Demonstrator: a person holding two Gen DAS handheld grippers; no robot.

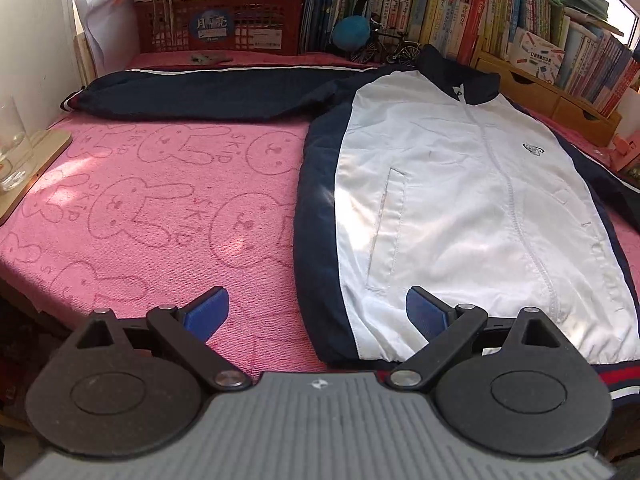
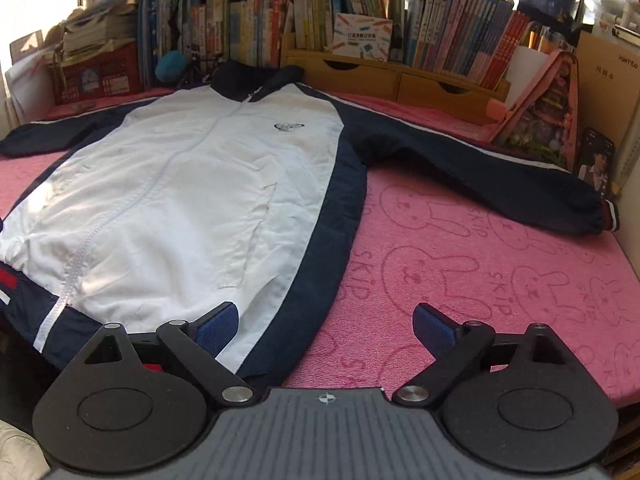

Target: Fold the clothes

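Observation:
A white and navy zip jacket (image 1: 460,184) lies flat, front up, on a pink towel (image 1: 160,200). Its sleeves are spread out to both sides: one navy sleeve (image 1: 208,94) reaches left in the left wrist view, the other sleeve (image 2: 500,176) reaches right in the right wrist view. My left gripper (image 1: 316,312) is open above the hem's left corner, with nothing between its blue pads. Over the jacket (image 2: 192,184) at the hem's right corner, my right gripper (image 2: 326,324) is also open and empty.
A glass (image 1: 12,148) stands on a wooden coaster at the towel's left edge. Behind the jacket are a red crate (image 1: 220,24), a small bicycle model (image 1: 384,46), rows of books (image 2: 440,36) and wooden drawers (image 2: 396,76). A pink bag (image 2: 548,108) and a phone (image 2: 596,164) lean at the right.

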